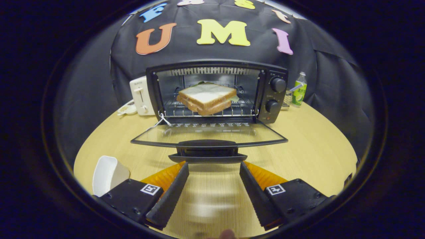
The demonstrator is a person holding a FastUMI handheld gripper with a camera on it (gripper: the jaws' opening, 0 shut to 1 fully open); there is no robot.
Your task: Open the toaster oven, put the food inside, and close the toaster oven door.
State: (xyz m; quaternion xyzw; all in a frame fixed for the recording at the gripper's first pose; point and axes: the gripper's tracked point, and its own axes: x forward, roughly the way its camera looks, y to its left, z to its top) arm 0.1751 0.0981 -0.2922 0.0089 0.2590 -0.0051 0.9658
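the gripper (214, 166) holds its fingers spread apart just short of the handle (207, 151) of the toaster oven's (217, 93) lowered glass door (209, 134), with a sandwich (206, 98) on the rack inside and a white dish (108, 174) beside the fingers on the wooden table (315, 146).

The black toaster oven (217, 91) stands at the far side of the round wooden table, its glass door (209, 134) folded down flat toward the near side, handle (207, 151) at the front edge. A sandwich (206, 98) of white bread, perhaps with greens inside, lies on the wire rack (239, 111).
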